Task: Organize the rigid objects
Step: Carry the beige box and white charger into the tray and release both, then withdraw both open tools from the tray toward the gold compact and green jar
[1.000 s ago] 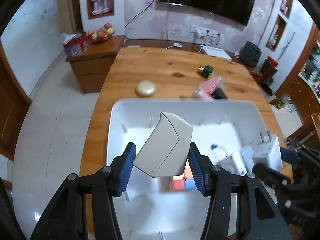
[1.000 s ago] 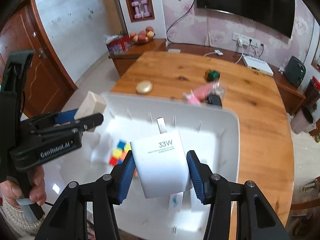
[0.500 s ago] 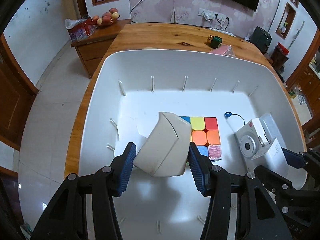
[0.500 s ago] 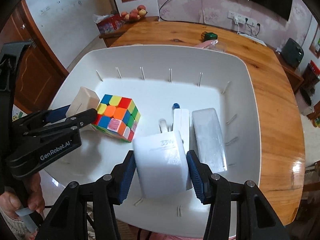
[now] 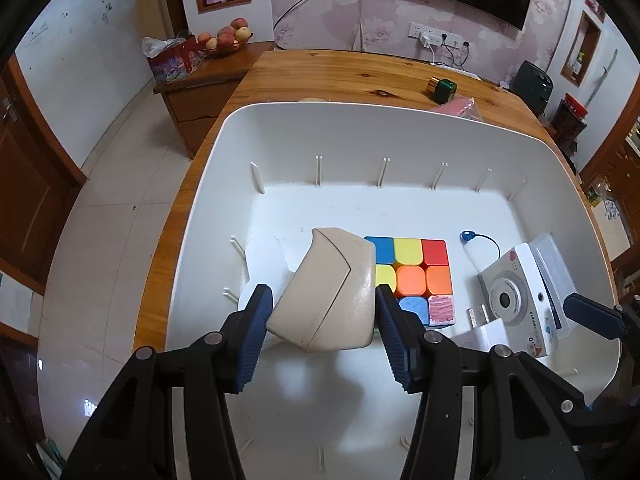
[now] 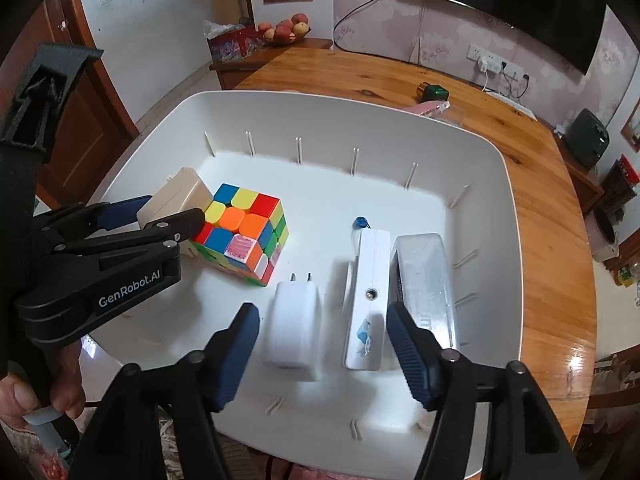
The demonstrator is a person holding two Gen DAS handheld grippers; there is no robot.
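Observation:
My left gripper [image 5: 322, 300] reaches into the white bin [image 5: 400, 128] with a beige case [image 5: 328, 276] tilted between its blue pads. The pads still touch it as the jaws begin opening. From the right wrist view, the left gripper [image 6: 168, 216] and the beige case [image 6: 180, 188] sit just left of the colourful puzzle cube [image 6: 244, 232]. My right gripper [image 6: 322, 310] has its jaws opening. A white charger [image 6: 294, 324] lies flat on the bin floor between them, free of both pads. The charger [image 5: 486, 330] also shows low right in the left wrist view.
In the bin lie a white toy camera [image 6: 368, 292] and a clear plastic case [image 6: 424, 276]. On the wooden table [image 5: 360, 72] behind the bin are a green box [image 5: 442, 88] and a pink packet [image 5: 456, 106]. A person's hand [image 6: 40, 392] grips the left handle.
Both grippers sank into the bin. The right jaws parted and the charger dropped flat onto the bin floor. The beige case stays between the left pads.

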